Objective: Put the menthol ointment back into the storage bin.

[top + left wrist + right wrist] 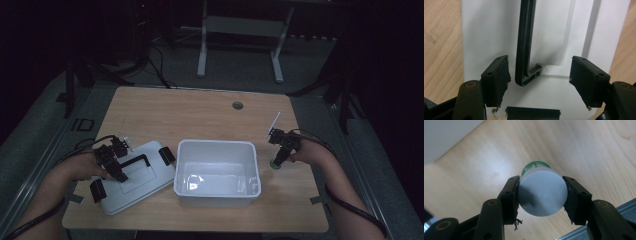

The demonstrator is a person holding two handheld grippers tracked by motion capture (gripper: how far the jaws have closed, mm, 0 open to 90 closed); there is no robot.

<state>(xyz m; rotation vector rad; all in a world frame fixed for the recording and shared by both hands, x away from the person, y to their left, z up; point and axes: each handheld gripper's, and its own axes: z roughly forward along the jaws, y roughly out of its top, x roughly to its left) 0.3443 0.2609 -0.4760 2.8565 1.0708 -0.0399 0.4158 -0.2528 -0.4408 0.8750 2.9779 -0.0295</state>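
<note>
A white bin lid (134, 176) (554, 32) with a black handle (135, 161) (525, 45) and black end latches lies on the table left of the open white bin (217, 172). My left gripper (114, 167) (540, 80) hovers open over the lid, its jaws on either side of the handle's corner without touching it. My right gripper (278, 159) (541, 195) is shut on a small grey-capped bottle with a green body (275, 163) (541, 191), held just right of the bin above the tabletop.
The wooden table (200, 110) has a round cable hole (237, 105) at the back. A corner of the white bin (446, 137) appears in the right gripper view. The table's right edge (599, 220) runs close under the right gripper. Metal stand legs (240, 45) are behind the table.
</note>
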